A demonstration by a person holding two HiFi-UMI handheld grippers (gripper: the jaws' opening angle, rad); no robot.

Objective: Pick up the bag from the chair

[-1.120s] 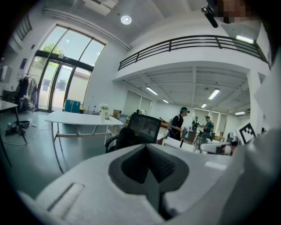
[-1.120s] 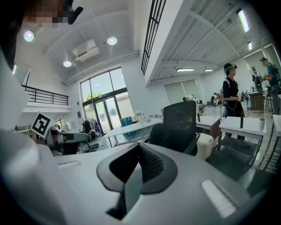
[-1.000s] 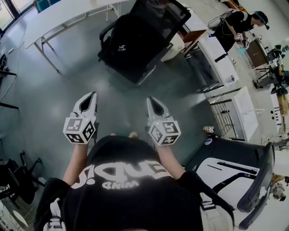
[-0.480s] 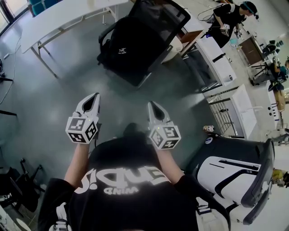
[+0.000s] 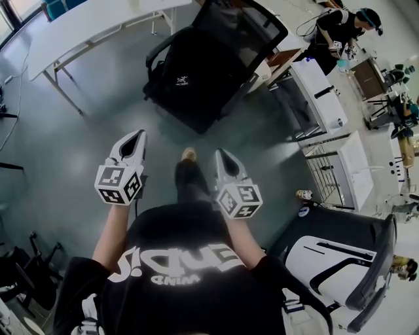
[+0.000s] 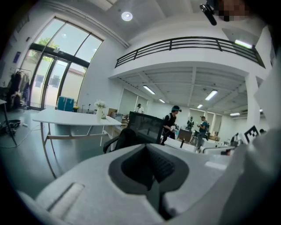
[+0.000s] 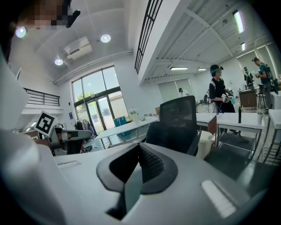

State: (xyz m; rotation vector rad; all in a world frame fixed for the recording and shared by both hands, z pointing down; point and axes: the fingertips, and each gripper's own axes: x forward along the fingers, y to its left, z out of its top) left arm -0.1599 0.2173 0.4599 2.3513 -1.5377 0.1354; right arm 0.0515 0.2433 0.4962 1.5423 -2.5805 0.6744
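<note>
A black bag (image 5: 186, 75) with a small white logo rests on the seat of a black office chair (image 5: 242, 29), well ahead of me across the grey floor. My left gripper (image 5: 133, 137) and right gripper (image 5: 222, 156) are held side by side at waist height, both shut and empty, some way short of the chair. In the left gripper view the left gripper (image 6: 151, 176) points at the chair (image 6: 147, 125) with the bag (image 6: 125, 138) dark on it. The right gripper (image 7: 134, 173) faces the same chair (image 7: 178, 116) and the bag (image 7: 158, 132).
A long white table (image 5: 98, 19) stands left of the chair. White desks (image 5: 321, 85) and a standing person (image 5: 340, 33) are to the right. A white-and-black chair (image 5: 340, 255) is at my lower right, dark chairs (image 5: 19, 262) at my lower left. My foot (image 5: 188, 156) shows between the grippers.
I have stepped toward the chair; one leg has swung forward between the grippers and the chair sits slightly nearer. Both grippers stay shut and level.
</note>
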